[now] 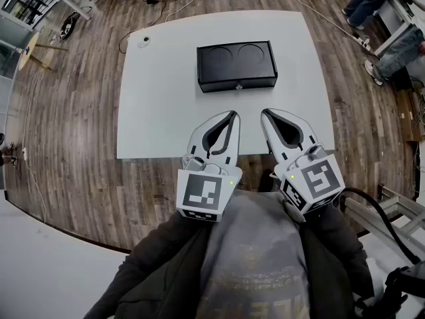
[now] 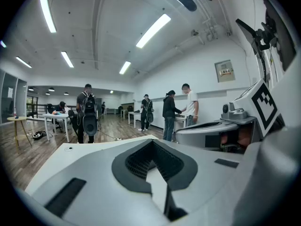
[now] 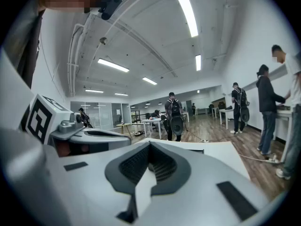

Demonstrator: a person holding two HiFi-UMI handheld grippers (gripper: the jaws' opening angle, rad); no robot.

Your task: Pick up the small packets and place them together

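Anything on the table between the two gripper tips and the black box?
Nothing. In the head view, only bare white table separates the left gripper and right gripper from the black box.

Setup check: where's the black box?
Head view: black box sits centred on the white table, nearer its far edge, beyond the left tool and right tool.

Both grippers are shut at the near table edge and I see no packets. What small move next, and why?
Probably ease the right gripper forward toward the black box. It and the left gripper are shut and empty, no packets show on the white table, and the closed box seems the likeliest place for them.
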